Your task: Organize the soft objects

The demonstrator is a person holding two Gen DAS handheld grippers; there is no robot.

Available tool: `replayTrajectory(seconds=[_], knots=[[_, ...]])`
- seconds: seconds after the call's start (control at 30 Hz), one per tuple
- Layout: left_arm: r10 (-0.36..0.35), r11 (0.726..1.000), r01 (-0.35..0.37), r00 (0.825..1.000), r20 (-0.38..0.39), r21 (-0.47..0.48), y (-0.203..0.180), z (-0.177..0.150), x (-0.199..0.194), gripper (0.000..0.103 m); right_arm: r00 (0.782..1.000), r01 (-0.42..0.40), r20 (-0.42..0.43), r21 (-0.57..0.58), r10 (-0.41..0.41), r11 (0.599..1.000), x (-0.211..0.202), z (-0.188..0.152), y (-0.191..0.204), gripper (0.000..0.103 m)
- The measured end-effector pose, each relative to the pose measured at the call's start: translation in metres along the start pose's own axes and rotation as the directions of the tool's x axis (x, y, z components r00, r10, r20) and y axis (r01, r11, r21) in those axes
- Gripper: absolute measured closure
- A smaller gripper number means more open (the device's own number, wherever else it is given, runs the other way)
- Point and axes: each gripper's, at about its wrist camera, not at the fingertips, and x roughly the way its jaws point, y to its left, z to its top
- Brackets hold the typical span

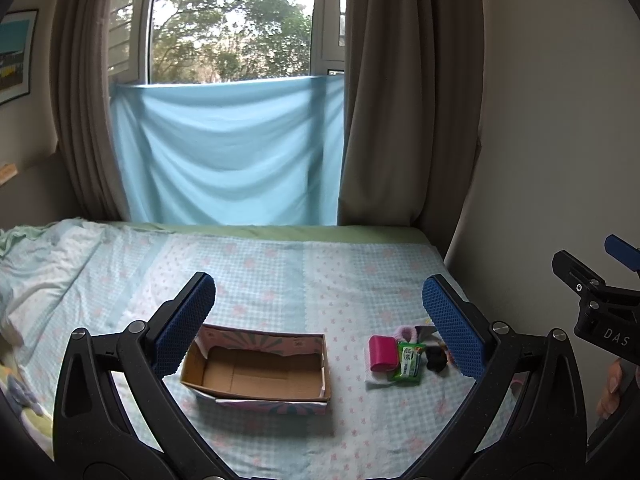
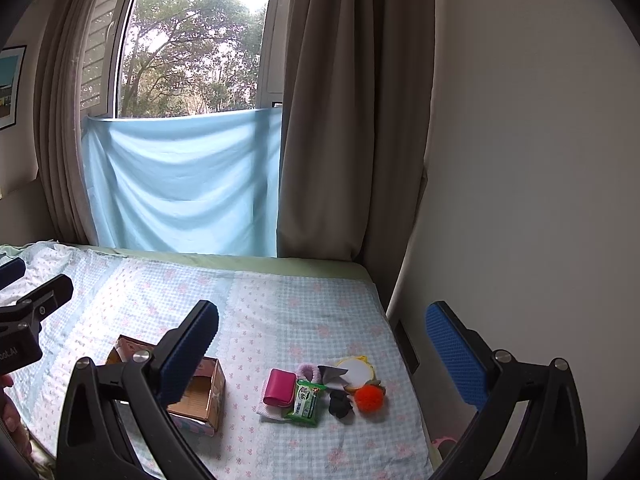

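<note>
An open cardboard box sits on the bed, empty; it also shows in the right wrist view. To its right lies a cluster: a pink pouch, a green wipes packet, a black soft item, an orange pompom, a pink scrunchie and a round yellow-rimmed mirror. My left gripper is open and empty above the box and cluster. My right gripper is open and empty above the cluster.
The bed's checked blanket stretches to the window. A light blue cloth and brown curtains hang behind. A wall borders the bed's right edge. Rumpled bedding lies at the left.
</note>
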Motion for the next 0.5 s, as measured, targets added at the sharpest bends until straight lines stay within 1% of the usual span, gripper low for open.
replayTrajectory(seconds=[0.07,0.27,0.4,0.47,0.5], knots=[[-0.001,1.0,0.001,1.0,-0.01,-0.002,0.0,0.0,0.001,0.0,1.0,0.003,0.0,0.006,-0.003,1.0,0.002,0.001,-0.001,0.0],[-0.024,1.0,0.025,0.996,-0.085,0.009,0.001,0.006,0.023,0.0,0.999,0.041,-0.029,0.032,-0.04,0.999,0.013,0.005,-0.012,0.0],[-0.075,0.997,0.078,0.986,-0.146,0.013,-0.005,-0.003,0.055,0.0,0.994,0.08,-0.085,0.055,-0.076,0.995,0.036,-0.002,-0.026,0.0],[-0.087,0.996,0.092,0.978,-0.188,0.014,-0.012,-0.01,0.075,0.0,0.989,0.099,-0.119,0.053,-0.092,0.994,0.051,-0.01,-0.033,0.0],[-0.094,0.995,0.099,0.971,-0.219,0.012,-0.016,-0.015,0.088,0.0,0.986,0.103,-0.139,0.051,-0.095,0.993,0.061,-0.014,-0.038,0.0]])
